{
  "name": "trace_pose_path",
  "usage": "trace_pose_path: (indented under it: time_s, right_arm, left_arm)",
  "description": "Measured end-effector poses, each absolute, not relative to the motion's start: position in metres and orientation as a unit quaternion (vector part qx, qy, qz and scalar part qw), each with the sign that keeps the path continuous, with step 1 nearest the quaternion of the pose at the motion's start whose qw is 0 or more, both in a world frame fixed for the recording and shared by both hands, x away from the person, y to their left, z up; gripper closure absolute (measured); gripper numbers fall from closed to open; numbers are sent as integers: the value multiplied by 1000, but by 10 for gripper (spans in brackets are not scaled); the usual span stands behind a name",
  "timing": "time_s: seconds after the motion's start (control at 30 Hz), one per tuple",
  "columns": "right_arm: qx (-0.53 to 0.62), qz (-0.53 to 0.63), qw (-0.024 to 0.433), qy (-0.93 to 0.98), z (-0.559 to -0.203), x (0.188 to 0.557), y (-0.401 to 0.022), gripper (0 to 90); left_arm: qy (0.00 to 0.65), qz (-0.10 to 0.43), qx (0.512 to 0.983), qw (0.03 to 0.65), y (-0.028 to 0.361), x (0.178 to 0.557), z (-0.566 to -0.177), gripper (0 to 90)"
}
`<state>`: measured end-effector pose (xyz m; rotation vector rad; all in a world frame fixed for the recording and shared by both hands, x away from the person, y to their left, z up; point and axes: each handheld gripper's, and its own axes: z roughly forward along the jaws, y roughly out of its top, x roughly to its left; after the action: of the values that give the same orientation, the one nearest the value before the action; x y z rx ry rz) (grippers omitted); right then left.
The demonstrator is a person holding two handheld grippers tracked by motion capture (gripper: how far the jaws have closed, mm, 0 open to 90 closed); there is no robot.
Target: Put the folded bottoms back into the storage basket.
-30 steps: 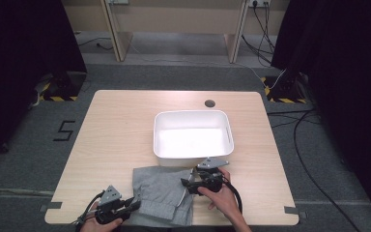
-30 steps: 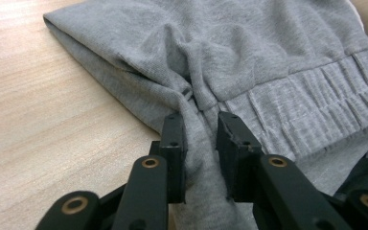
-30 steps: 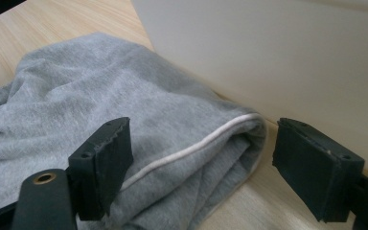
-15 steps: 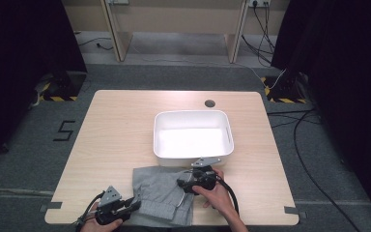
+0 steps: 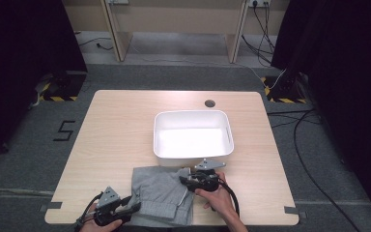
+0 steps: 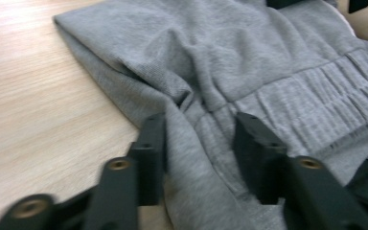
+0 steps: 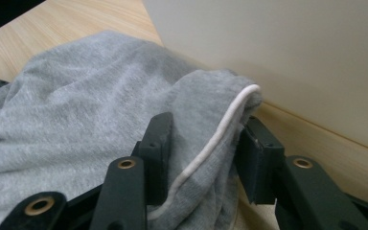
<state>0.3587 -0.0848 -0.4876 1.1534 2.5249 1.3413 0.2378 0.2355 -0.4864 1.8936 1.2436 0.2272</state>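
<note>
While we read a black 5 (image 5: 65,130) on the floor left of the table (image 5: 121,125), our left gripper (image 5: 125,209), jaws just opening, straddles the grey garment (image 5: 162,193) before the white tub (image 5: 193,135), and our right gripper (image 5: 187,180), closing, pinches its corded edge.

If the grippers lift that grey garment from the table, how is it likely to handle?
Probably floppy: the grey garment lies in soft folds and bunches between the right gripper jaws, which have just been closing on it. It looks light, so it should sag and trail. The left gripper jaws, just opening, straddle a fold; a push would likely wrinkle rather than slide it.
</note>
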Motion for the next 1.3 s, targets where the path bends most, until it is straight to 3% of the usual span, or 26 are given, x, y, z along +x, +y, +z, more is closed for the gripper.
trace_pose_path:
  time_s: [0.1, 0.37, 0.53, 0.63, 0.67, 0.73, 0.77, 0.93, 1.3]
  right_arm:
    - [370, 441, 33, 817, -486, 358, -87, 629]
    - [370, 443, 35, 816, -485, 357, -86, 637]
    - [367, 444, 36, 816, -485, 357, -86, 637]
    - [365, 445, 34, 817, -485, 357, -87, 639]
    - [366, 445, 33, 817, -485, 357, -86, 640]
    - [366, 446, 33, 816, -485, 357, -86, 641]
    - [365, 449, 32, 815, -485, 356, -86, 646]
    - [359, 463, 29, 810, -480, 352, -86, 661]
    - [337, 491, 31, 803, -458, 340, -86, 672]
  left_arm:
    - [507, 75, 747, 423, 239, 235, -484, 334]
    - [505, 62, 753, 417, 227, 224, -488, 177]
    - [505, 61, 750, 422, 220, 229, -488, 237]
    - [497, 63, 754, 424, 216, 229, -488, 334]
    - [493, 63, 756, 426, 214, 229, -488, 402]
    - [494, 61, 753, 430, 213, 229, -489, 426]
    - [494, 58, 750, 437, 214, 229, -490, 530]
    - [483, 73, 754, 439, 215, 228, -488, 687]
    - [442, 77, 763, 465, 215, 216, -458, 701]
